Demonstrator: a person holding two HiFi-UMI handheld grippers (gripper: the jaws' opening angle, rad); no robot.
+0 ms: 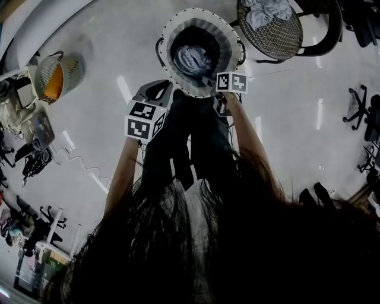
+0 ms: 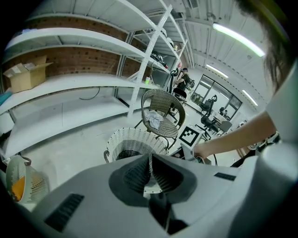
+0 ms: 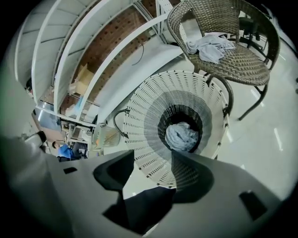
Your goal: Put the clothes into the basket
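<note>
Two grippers hover by the near rim of the basket [image 1: 172, 27], and a dark garment [image 1: 190, 136] hangs below them down our front. Our left gripper [image 2: 150, 169] has its jaws pressed together on a fold of the garment. Our right gripper [image 3: 153, 155] has its jaws wide apart, with the garment lying loose near their base. A grey cloth [image 1: 193, 58] lies in the basket, and more clothes [image 1: 264, 12] sit on the chair [image 1: 279, 35] beyond.

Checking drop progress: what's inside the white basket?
One crumpled grey-blue garment lies at the bottom of the white basket. Anything underneath that garment is covered and can't be seen.
</note>
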